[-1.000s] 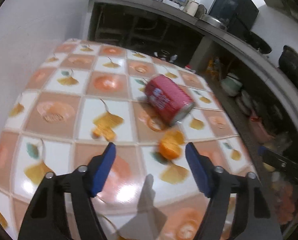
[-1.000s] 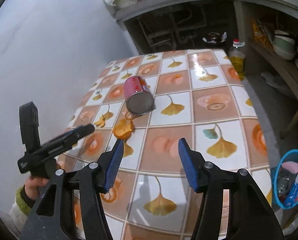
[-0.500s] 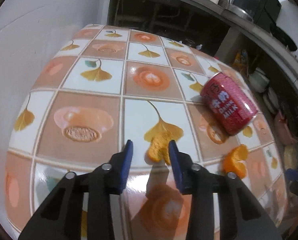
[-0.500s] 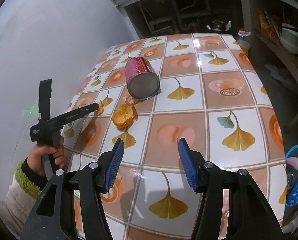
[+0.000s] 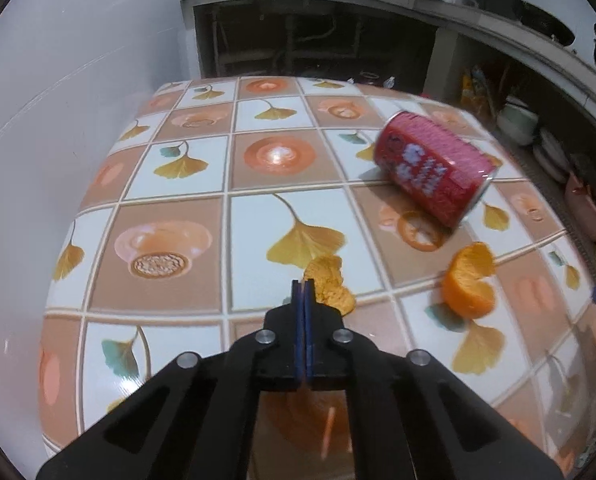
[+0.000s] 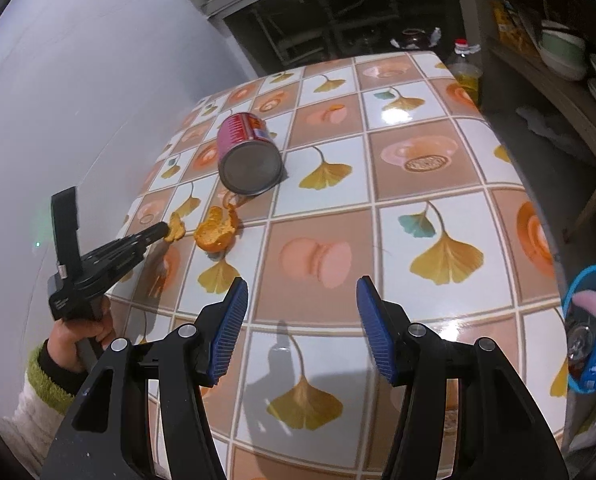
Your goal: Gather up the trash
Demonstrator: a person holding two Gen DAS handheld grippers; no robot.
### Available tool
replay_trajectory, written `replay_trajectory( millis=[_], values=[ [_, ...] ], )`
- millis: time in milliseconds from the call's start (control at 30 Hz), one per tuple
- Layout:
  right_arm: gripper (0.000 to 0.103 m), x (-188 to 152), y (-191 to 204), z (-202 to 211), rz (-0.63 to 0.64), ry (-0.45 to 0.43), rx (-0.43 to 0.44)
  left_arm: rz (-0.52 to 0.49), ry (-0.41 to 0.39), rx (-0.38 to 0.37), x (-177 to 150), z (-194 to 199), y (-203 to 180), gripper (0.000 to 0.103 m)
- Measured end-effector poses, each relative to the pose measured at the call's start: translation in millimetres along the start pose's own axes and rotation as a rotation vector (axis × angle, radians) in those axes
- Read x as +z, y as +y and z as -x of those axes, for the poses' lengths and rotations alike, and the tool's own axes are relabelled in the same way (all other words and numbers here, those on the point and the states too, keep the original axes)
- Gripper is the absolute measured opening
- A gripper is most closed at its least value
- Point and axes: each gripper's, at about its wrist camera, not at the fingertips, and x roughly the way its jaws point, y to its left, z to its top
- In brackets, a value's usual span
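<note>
Orange peel scrap [image 5: 329, 283] — the left gripper [image 5: 303, 285], wide open a second ago, is now pinching it shut for removal; right gripper [image 6: 301, 316] hanging open — empty.

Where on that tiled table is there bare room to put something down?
The table is bare on its right half, from the red can across to the edge, and in front of the right gripper. It is crowded by the wall: can and peels.
</note>
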Motion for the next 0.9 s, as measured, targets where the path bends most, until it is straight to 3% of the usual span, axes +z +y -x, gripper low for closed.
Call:
replay_trajectory(
  millis=[167, 533, 600, 800, 867, 900],
  values=[
    [0.053, -3.3, -7.6, 3.0, -0.024, -0.007, 0.002, 0.059, -0.018, -0.125, 7.0, 20.4, -4.6, 0.000],
    [0.053, -8.6, -22.4, 6.2, -0.067, -0.014, 0.012, 0.077, -0.082, -0.416, 48.8, 67.0, -49.7, 0.000],
    [0.053, -8.6, -25.9, 7.4, -0.074, -0.017, 0.011, 0.071, -0.093, -0.418, 52.8, 70.9, -53.7, 0.000],
    [0.054, -10.1, -29.0, 6.1, -0.078, -0.013, 0.016, 0.105, -0.067, -0.316, 53.1, 60.7, -35.3, 0.002],
    [0.054, -11.3, -26.7, 3.0, -0.067, -0.007, 0.019, 0.123, -0.039, -0.291, 46.7, 52.5, -23.2, 0.010],
    [0.055, -11.8, -25.5, 1.5, -0.063, -0.005, 0.021, 0.135, -0.016, -0.272, 42.6, 46.1, -16.6, 0.020]
  ],
)
